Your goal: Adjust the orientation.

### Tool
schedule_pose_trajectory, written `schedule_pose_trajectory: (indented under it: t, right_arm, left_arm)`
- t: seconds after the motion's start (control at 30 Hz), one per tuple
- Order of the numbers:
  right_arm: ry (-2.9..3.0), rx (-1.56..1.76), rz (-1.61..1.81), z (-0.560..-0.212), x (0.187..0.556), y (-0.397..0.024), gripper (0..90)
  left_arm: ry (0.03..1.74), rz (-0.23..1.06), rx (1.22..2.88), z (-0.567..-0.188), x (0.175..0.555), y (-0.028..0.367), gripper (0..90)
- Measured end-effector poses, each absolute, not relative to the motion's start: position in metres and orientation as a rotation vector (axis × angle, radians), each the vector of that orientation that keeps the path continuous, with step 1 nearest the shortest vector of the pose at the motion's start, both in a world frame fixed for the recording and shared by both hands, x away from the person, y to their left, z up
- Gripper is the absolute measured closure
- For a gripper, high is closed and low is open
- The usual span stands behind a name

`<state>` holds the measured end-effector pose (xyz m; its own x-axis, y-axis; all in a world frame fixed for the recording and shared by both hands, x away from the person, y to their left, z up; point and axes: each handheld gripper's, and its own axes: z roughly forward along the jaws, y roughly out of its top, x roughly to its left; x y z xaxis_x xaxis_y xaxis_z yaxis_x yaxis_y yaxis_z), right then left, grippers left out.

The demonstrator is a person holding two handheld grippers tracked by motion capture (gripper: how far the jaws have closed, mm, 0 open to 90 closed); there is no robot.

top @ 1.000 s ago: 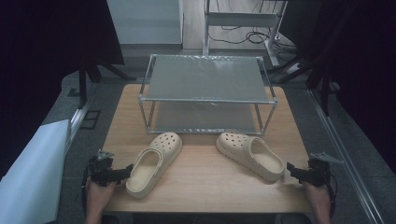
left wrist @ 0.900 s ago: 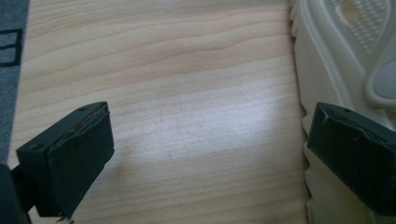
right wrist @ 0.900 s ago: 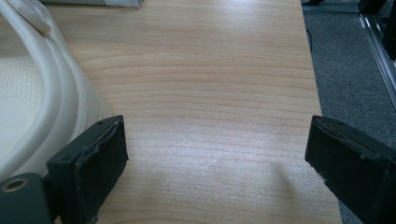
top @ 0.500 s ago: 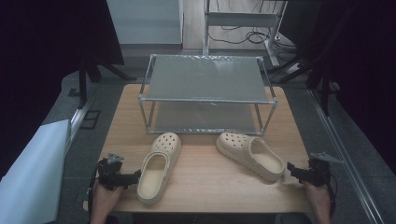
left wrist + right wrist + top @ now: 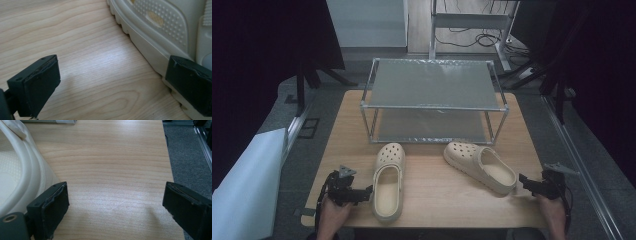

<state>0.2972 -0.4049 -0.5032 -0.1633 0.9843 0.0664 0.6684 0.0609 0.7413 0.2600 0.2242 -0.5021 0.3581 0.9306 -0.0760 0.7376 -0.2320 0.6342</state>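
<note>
— Wood-grain surface (image 5: 432, 200), pale and smooth, with dark floor all round it. What stands on it?

— A rack (image 5: 432, 100) at the far side: thin metal tube frame, two flat grey shelves, one above the other. Both shelves are bare.

— And the shoes?

— Two cream clogs of soft-looking foam, lying in front of the rack on the surface, not on a shelf. The left clog (image 5: 388, 181) points its holed toe at the rack, heel toward the person. The right clog (image 5: 482, 166) lies slantwise, toe near the rack's front, heel toward the near right corner. They lie well apart.

— Texture?

— In the left gripper view the left clog (image 5: 160, 27) shows a dotted, pimpled footbed and a ribbed edge along its sole. In the right gripper view the right clog (image 5: 17, 170) has a rounded, thick rim.

— The grippers?

— The left gripper (image 5: 362, 192) has its fingers spread wide, released, one finger (image 5: 190, 87) right at the left clog's side, the other on bare wood. The right gripper (image 5: 526, 181) is also spread, grasping nothing, just beside the right clog's heel.
</note>
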Motion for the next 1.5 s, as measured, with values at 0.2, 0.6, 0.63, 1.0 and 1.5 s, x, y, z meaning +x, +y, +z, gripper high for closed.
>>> schedule_pose_trajectory:
  t: [0.2,0.6,0.63,1.0,1.5]
  right_arm:
    - [1.875,1.659,0.914,-0.504,0.297,-0.407,6.7]
    - [1.876,1.675,0.921,-0.505,0.299,-0.407,7.2]
    - [1.876,1.675,0.921,-0.505,0.299,-0.407,7.2]
    - [1.867,1.690,0.927,-0.506,0.300,-0.409,8.0]
    - [1.886,1.702,0.925,-0.509,0.301,-0.408,9.0]
  left_arm:
    - [1.476,0.446,1.925,-0.491,0.256,0.241,0.0]
    - [1.452,0.453,1.842,-0.466,0.255,0.233,2.0]
    - [1.452,0.453,1.842,-0.466,0.255,0.233,2.0]
    - [1.382,0.429,1.884,-0.455,0.251,0.199,4.0]
    - [1.436,0.498,2.019,-0.470,0.268,0.166,35.6]
